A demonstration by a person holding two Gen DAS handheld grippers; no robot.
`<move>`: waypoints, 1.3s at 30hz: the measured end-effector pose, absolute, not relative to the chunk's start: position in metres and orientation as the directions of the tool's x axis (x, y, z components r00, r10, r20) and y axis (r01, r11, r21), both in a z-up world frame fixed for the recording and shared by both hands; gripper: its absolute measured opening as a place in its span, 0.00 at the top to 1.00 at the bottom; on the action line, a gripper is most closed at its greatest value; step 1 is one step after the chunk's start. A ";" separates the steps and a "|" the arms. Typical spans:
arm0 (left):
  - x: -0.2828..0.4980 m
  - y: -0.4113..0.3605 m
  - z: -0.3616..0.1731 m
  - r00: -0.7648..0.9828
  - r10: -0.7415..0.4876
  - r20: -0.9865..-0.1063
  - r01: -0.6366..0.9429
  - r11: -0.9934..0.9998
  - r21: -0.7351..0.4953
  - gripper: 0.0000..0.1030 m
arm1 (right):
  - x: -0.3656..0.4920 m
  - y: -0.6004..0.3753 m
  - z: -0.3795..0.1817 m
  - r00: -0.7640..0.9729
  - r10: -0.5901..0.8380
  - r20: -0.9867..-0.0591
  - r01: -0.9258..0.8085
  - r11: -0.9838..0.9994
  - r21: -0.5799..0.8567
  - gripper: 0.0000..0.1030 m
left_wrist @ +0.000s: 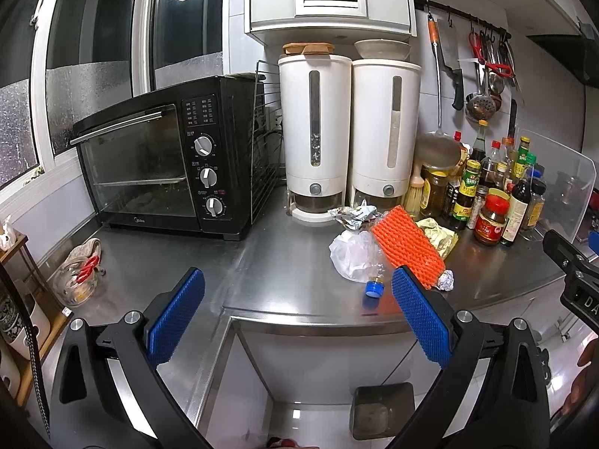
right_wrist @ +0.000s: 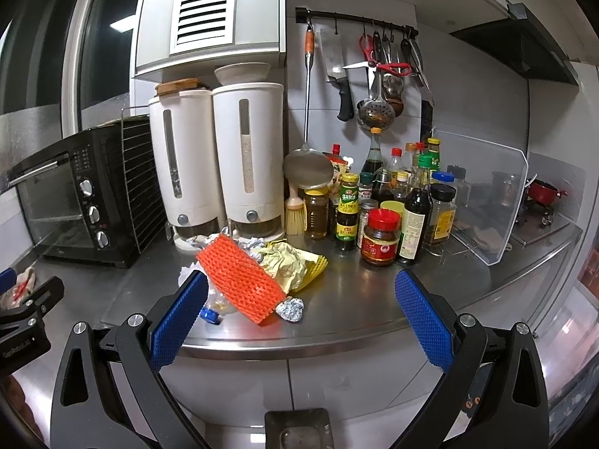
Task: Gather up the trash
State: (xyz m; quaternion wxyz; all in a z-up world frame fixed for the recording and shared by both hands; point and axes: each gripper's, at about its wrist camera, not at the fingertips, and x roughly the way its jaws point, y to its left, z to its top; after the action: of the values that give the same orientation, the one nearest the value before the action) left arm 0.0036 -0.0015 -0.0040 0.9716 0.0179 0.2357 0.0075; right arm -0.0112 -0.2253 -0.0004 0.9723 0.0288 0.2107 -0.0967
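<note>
A heap of trash lies on the steel counter (left_wrist: 284, 262): an orange foam net sleeve (left_wrist: 406, 249) (right_wrist: 239, 278), a crumpled clear plastic bottle (left_wrist: 353, 256) with a blue cap (left_wrist: 373, 289) (right_wrist: 209, 315), a foil ball (left_wrist: 444, 280) (right_wrist: 291, 308), a crumpled yellow wrapper (left_wrist: 440, 237) (right_wrist: 288, 265) and a silver foil wrapper (left_wrist: 353, 215). My left gripper (left_wrist: 295, 314) stands open before the counter's edge, left of the heap. My right gripper (right_wrist: 301, 318) is open too, with the heap just beyond its left finger. A dark bin (left_wrist: 382, 409) (right_wrist: 297, 428) stands on the floor below.
A black toaster oven (left_wrist: 164, 164) sits at the back left, two white dispensers (left_wrist: 348, 131) behind the heap, and several sauce bottles and jars (right_wrist: 397, 205) to its right. Utensils hang on a wall rail (right_wrist: 374, 60). A glass bowl with a cloth (left_wrist: 78, 273) rests at the left.
</note>
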 end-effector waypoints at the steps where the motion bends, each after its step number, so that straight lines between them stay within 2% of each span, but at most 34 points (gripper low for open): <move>1: 0.003 -0.002 -0.004 0.889 0.024 -0.457 -0.007 0.999 0.039 0.08 | -0.011 -0.225 -0.001 0.892 -0.177 -0.416 0.202 0.979 0.015 0.02; 39: 0.006 0.002 -0.004 0.890 0.043 -0.454 -0.020 0.998 0.056 0.08 | -0.006 -0.227 -0.008 0.887 -0.170 -0.430 0.199 0.980 0.023 0.02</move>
State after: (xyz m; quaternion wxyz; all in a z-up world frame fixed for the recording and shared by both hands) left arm 0.0057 0.0017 -0.0042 0.9717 0.0250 0.2342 0.0162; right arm -0.0060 -0.2270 -0.0078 0.9707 0.0331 0.2184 -0.0951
